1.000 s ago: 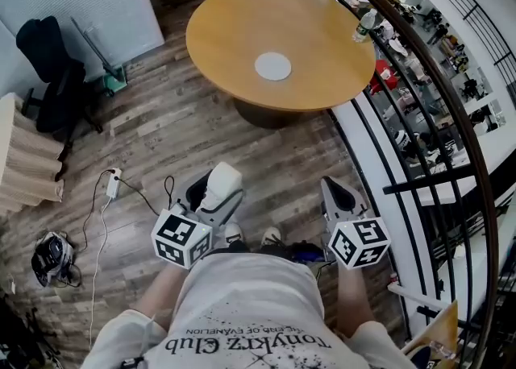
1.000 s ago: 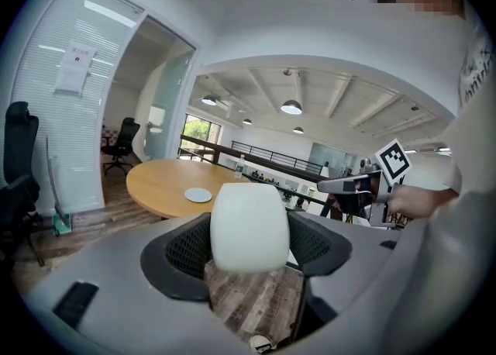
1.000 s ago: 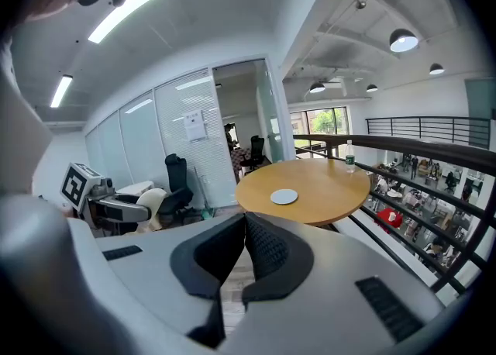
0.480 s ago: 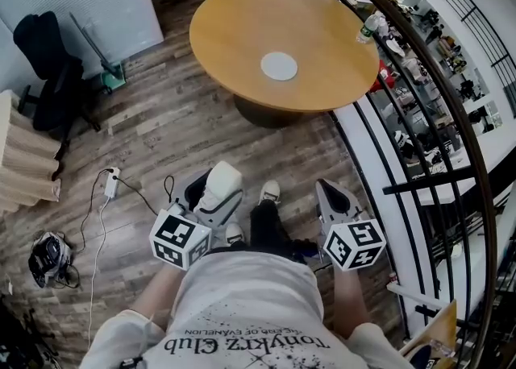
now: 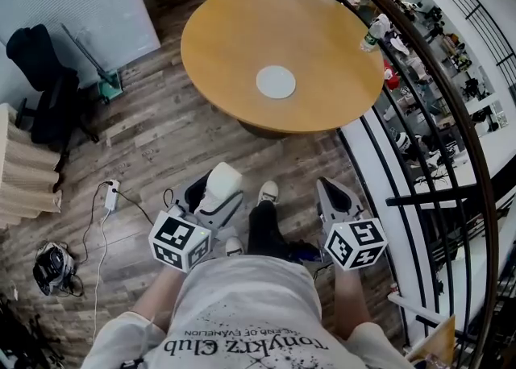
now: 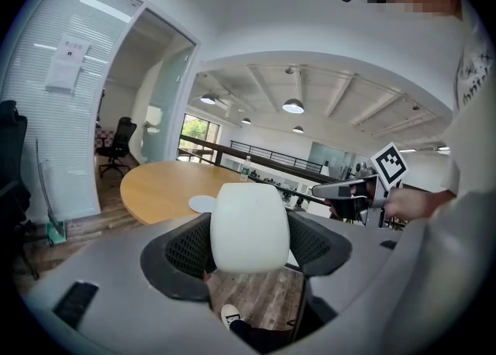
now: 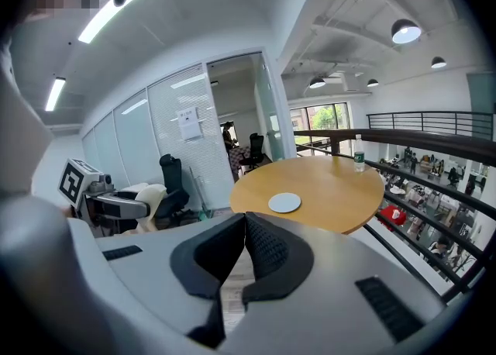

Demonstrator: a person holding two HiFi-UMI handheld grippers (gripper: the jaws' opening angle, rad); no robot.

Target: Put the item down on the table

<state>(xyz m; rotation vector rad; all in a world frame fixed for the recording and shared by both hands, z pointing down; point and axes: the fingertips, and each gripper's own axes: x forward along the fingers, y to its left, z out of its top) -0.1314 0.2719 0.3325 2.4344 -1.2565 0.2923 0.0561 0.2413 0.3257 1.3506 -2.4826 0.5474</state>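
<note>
While aloft, smooth rounded white item (image 6: 249, 225)

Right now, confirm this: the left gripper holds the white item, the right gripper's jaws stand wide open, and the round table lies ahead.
Wrong about the right gripper: the right gripper view shows its jaws shut together, nothing between them. The rest stands: the left gripper holds the white item, and the round table lies ahead.

white round disc (image 5: 276, 82), perhaps a coaster | plastic bottle (image 5: 373, 31) just beside curved black railing (image 5: 472, 158) | black office chair (image 5: 40, 77) at left | white power strip (image 5: 111, 196) with cable on wood floor (image 5: 161, 134)
</note>
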